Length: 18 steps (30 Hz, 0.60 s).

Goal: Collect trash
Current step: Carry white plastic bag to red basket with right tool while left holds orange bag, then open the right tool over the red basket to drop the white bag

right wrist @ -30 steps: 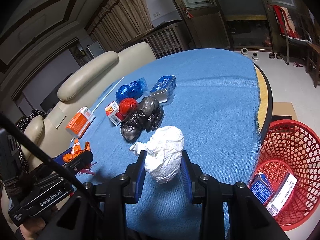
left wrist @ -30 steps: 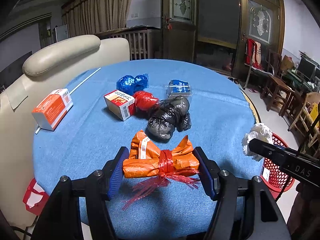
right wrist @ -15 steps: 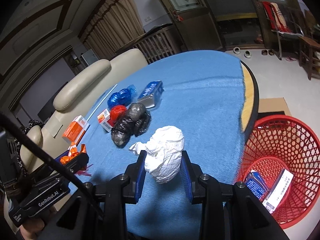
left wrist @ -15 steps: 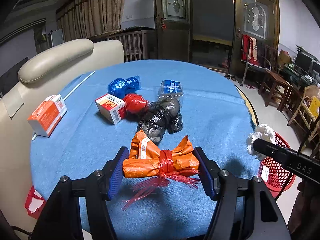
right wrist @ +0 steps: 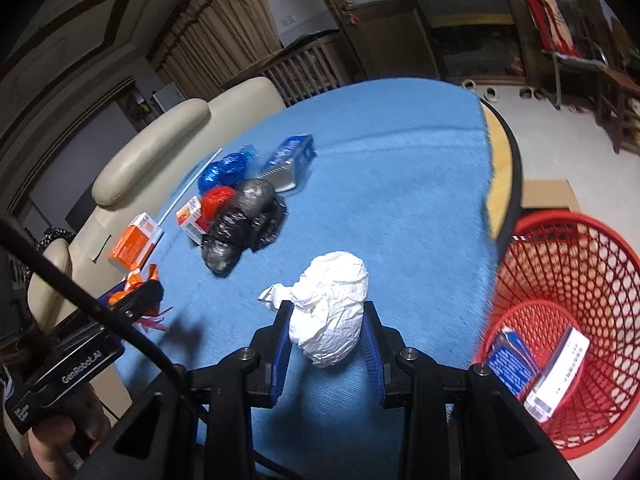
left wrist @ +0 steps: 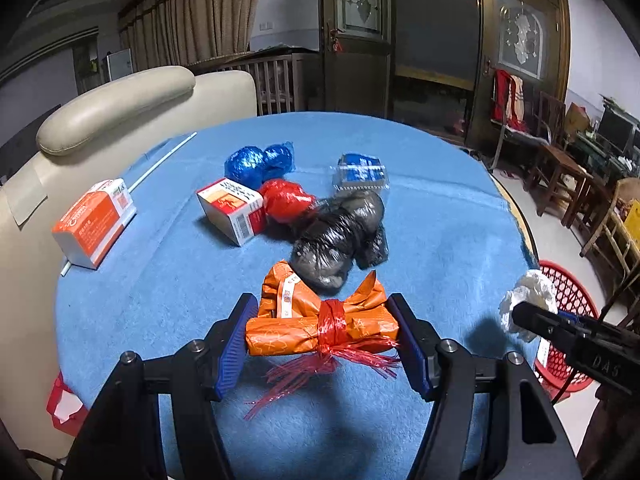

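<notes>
The left hand-held gripper (left wrist: 322, 332) is closing on an orange wrapped bundle (left wrist: 320, 320) tied at its waist with red plastic string, its blue pads pressing the two ends and holding the bundle just above the near part of the desk (left wrist: 440, 216); the right hand-held gripper (right wrist: 326, 330) is gripping a crumpled white paper ball (right wrist: 330, 308) between narrowly set pads, carrying it over the near right of the desk towards the edge; both pieces are looking light and soft, likely to give under the pads rather than slip, so a hold across the widest middle is seeming best, and the bundle's loose string ends are probably worth keeping clear of the pads; the paper ball is likely springing back when let go, so it is wanting a drop well over the opening; the red mesh basket (right wrist: 580, 280) is standing on the floor to the right, just beyond the desk edge, already holding a blue packet and a white box; both grippers are pointing forward and slightly down, the right one tilting towards the basket; farther off on the desk, a black bag (left wrist: 340, 240), a red bag (left wrist: 286, 200), a blue foil bag (left wrist: 256, 162), and two orange-and-white boxes are waiting, well apart from either gripper.
</notes>
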Motion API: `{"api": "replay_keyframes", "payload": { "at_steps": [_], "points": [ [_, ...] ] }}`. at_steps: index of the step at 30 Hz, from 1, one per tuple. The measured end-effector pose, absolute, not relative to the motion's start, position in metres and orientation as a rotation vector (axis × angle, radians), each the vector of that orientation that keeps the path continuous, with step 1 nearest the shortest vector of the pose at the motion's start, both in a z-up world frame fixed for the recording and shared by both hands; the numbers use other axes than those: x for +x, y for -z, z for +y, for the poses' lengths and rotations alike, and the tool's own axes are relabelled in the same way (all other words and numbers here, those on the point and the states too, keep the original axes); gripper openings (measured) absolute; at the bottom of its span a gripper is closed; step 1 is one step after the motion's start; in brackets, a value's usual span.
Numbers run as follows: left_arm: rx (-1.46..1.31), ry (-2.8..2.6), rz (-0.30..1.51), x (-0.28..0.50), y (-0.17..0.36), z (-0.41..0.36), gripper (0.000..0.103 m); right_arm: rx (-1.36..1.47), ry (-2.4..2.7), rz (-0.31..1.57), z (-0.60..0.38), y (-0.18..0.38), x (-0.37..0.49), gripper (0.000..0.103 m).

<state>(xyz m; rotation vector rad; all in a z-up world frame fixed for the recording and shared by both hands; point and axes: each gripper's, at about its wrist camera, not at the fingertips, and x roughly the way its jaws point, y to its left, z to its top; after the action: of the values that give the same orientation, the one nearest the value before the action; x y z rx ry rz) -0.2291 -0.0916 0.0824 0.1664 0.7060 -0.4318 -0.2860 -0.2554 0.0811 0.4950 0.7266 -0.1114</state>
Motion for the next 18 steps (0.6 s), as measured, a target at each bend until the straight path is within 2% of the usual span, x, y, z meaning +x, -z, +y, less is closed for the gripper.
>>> {"api": "replay_keyframes", "payload": {
  "at_steps": [10, 18],
  "points": [
    [0.171, 0.468, 0.693, -0.23, -0.086, -0.102, 0.068, 0.5, 0.194, 0.681, -0.275, -0.092, -0.299, 0.035],
    [0.228, 0.534, 0.683, -0.242, -0.091, -0.142, 0.068, 0.582, 0.292, 0.618, -0.323, -0.091, -0.334, 0.035]
  ]
}}
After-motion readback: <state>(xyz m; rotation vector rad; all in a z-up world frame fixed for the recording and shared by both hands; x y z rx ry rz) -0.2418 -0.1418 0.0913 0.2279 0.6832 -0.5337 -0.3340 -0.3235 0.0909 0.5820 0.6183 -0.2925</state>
